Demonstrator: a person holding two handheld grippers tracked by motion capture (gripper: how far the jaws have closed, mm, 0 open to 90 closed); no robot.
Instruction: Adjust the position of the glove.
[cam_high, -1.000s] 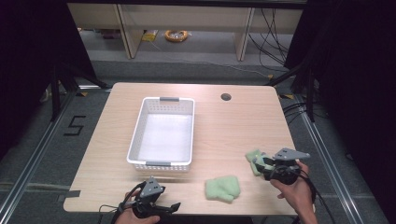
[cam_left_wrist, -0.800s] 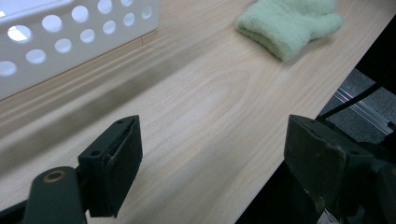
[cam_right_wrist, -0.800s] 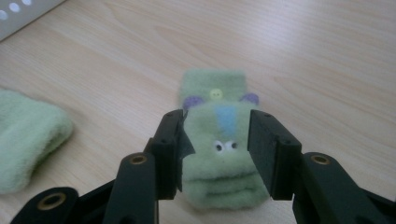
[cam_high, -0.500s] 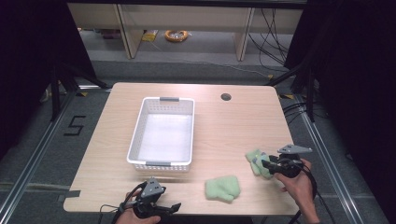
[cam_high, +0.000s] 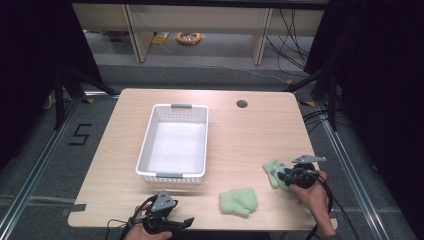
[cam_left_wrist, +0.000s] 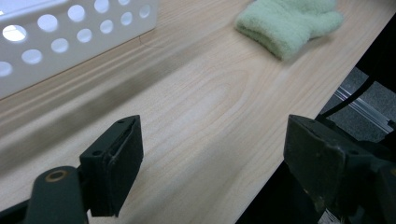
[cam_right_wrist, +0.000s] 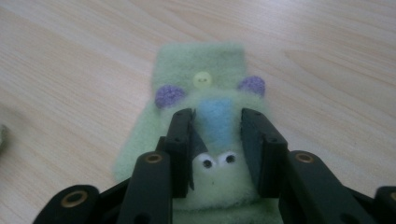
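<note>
A pale green mitten with googly eyes, a blue nose and purple ears (cam_right_wrist: 201, 70) lies on the wooden table at the front right (cam_high: 272, 170). My right gripper (cam_right_wrist: 217, 121) has its jaws pressed on either side of the blue nose, pinching the fabric (cam_high: 281, 176). A second plain green mitten (cam_high: 239, 201) lies near the front edge, also at the top of the left gripper view (cam_left_wrist: 289, 23). My left gripper (cam_high: 182, 222) rests low at the table's front edge, jaws wide apart (cam_left_wrist: 210, 144) with bare wood between them.
A white perforated basket (cam_high: 172, 177) stands left of centre, empty inside; its wall (cam_left_wrist: 70, 37) is close ahead of the left gripper. A round cable hole (cam_high: 242, 104) sits at the table's far side. Dark floor and cables surround the table.
The right hand and gripper shifted slightly at the face mitten, which stays in place. The left gripper has not moved.
</note>
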